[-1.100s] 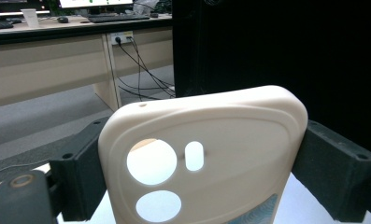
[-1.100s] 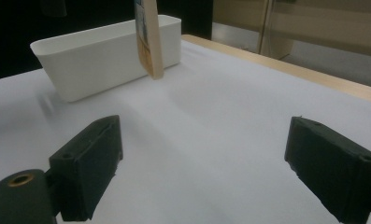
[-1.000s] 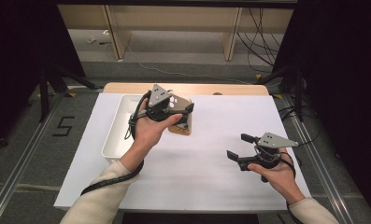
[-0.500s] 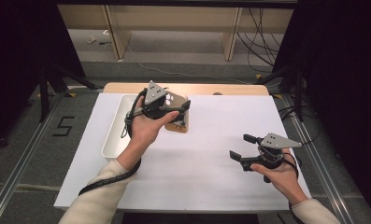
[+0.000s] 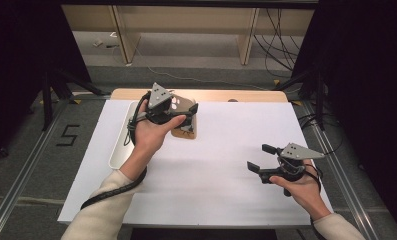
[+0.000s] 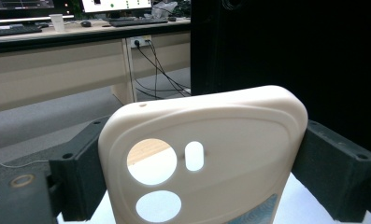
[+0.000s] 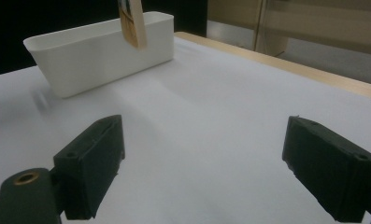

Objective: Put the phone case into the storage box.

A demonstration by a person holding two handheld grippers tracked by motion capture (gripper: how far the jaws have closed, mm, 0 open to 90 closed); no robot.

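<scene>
Since a second ago your left gripper (image 5: 185, 116) has carried the beige phone case (image 6: 202, 154) a little toward the bench's far edge; it hangs clamped by its sides above the bench, beside the white bin (image 5: 120, 150). Your right gripper (image 5: 260, 159), jaws apart and empty, waits near the right edge. The case's smooth sides could slip if you tilt it

overhead looks down; gripper views share tray (image 7: 99, 56).
</scene>
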